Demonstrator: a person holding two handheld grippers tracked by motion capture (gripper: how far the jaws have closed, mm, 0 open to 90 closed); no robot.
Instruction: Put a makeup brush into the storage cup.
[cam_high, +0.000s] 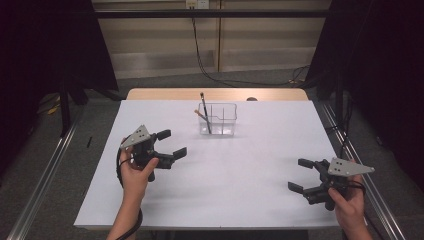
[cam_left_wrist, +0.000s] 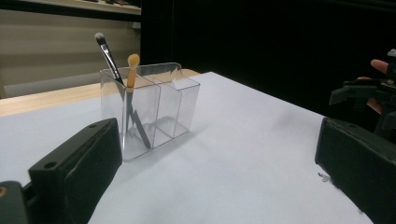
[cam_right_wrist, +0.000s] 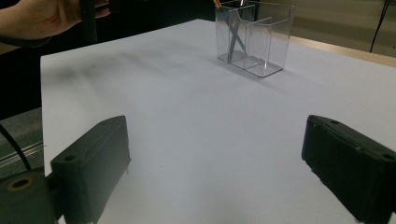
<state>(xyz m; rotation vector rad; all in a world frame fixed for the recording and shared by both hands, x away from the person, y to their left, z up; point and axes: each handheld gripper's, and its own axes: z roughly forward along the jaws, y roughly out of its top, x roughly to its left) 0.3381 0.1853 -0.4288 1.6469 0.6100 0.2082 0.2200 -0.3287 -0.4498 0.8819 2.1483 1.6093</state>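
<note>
Clear three-compartment holder (cam_high: 218, 120) – two brushes upright in left cell; both grippers' jaws apart, empty

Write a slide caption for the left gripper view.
Left gripper, jaws open, faces a clear divided organizer holding two makeup brushes in one end compartment on the white table.

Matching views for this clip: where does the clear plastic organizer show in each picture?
High view: the clear organizer sits at centre, toward the table's far edge, between the two claws.
Left gripper view: upper left of centre, beyond the near left jaw.
Right gripper view: top, right of centre, cut by the upper edge.
Shared landmark: the black-handled brush leaning in an end compartment, crossing an orange-handled brush.
</note>
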